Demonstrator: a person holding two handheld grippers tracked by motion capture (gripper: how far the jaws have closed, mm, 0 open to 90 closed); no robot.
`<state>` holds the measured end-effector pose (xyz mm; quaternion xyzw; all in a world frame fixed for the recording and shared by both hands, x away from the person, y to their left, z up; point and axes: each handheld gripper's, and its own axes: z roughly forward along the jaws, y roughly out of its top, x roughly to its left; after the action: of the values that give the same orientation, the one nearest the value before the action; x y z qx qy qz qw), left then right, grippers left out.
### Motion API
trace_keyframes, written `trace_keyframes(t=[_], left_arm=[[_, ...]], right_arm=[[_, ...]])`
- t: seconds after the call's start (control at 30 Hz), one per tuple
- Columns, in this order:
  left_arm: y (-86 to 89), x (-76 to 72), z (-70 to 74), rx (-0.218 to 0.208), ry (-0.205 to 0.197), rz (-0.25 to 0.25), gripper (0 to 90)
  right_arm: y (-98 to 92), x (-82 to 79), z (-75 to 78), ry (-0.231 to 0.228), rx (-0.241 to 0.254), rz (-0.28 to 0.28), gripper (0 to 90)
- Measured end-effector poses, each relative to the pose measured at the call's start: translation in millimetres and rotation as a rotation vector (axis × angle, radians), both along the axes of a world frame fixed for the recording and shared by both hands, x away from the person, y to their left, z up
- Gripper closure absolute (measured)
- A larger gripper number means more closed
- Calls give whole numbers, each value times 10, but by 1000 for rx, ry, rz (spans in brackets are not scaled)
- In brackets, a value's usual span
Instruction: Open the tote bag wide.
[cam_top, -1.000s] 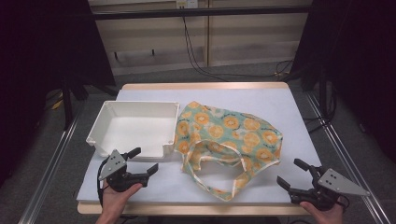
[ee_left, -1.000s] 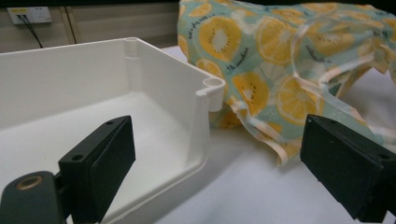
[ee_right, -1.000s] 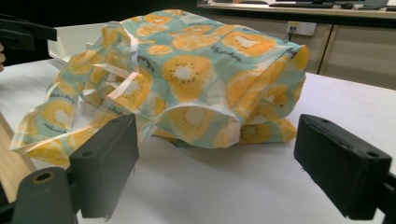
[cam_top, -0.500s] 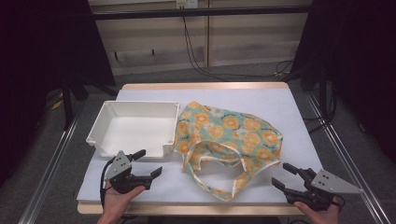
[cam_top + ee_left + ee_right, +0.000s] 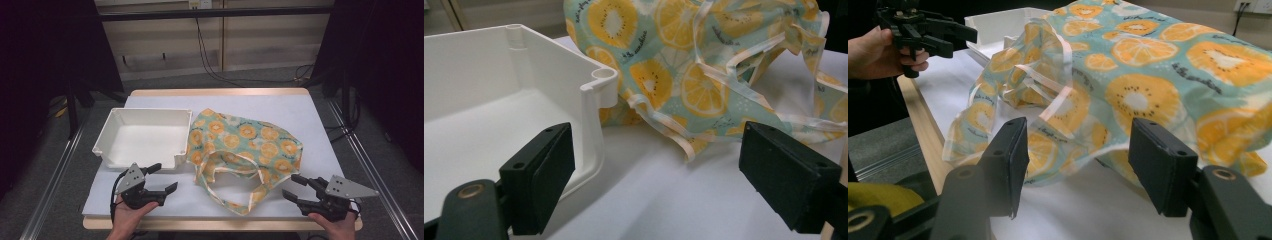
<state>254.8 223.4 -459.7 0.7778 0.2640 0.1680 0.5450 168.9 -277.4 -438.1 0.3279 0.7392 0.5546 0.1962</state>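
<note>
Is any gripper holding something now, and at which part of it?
Nothing is held. The left gripper and right gripper stand open, apart from the fruit-print bag.

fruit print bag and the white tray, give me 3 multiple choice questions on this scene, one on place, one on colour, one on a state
1. Where does the bag lie relative to the tray in the high view?
A. inside it
B. to its right, against its corner
C. far off at the table's back edge

2. What colour are the fruit slices printed on the bag?
A. orange-yellow
B. purple
C. red

3. What do the right gripper's jaws hold?
A. a bag strap
B. the tray's rim
C. nothing

Answers:
1 B: the bag rests on the table with its left side by the tray's near right corner.
2 A: orange-yellow slices on pale green cloth.
3 C: the jaws stand apart, short of the bag, with nothing between the pads.
</note>
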Motion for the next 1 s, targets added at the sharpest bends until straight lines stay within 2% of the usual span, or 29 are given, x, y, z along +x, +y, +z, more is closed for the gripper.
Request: trace_keyframes(t=[0.07, 0.17, 0.37, 0.43, 0.53, 0.57, 0.7, 0.73, 0.87, 1.0], left_arm=[[-13, -3, -2, 20, -1, -7, 151], [-21, -6, -8, 18, 8, -11, 152], [-37, 15, -2, 11, 10, -16, 152], [-60, 29, -16, -8, 16, -28, 152], [-59, 43, -13, 12, 17, -27, 152], [-65, 46, -17, 7, 21, -25, 152], [-47, 43, -13, 16, 18, -21, 152], [-47, 31, -18, -10, 18, -31, 152], [-32, 8, -5, 5, 14, -27, 152], [-29, 11, -4, 6, 13, -28, 152]], right_arm=[[14, 42, 32, 5, 5, -1, 396], [31, 77, 78, 6, 0, 11, 402], [119, 139, 234, -25, -17, 49, 407], [161, 230, 311, -26, -22, 82, 399], [190, 304, 345, -28, -19, 85, 392], [235, 388, 365, -16, -20, 102, 387], [313, 484, 395, -18, -32, 111, 377], [359, 541, 425, -26, -36, 120, 369], [420, 637, 457, -23, -41, 133, 351], [531, 800, 445, 5, -104, 130, 297]])
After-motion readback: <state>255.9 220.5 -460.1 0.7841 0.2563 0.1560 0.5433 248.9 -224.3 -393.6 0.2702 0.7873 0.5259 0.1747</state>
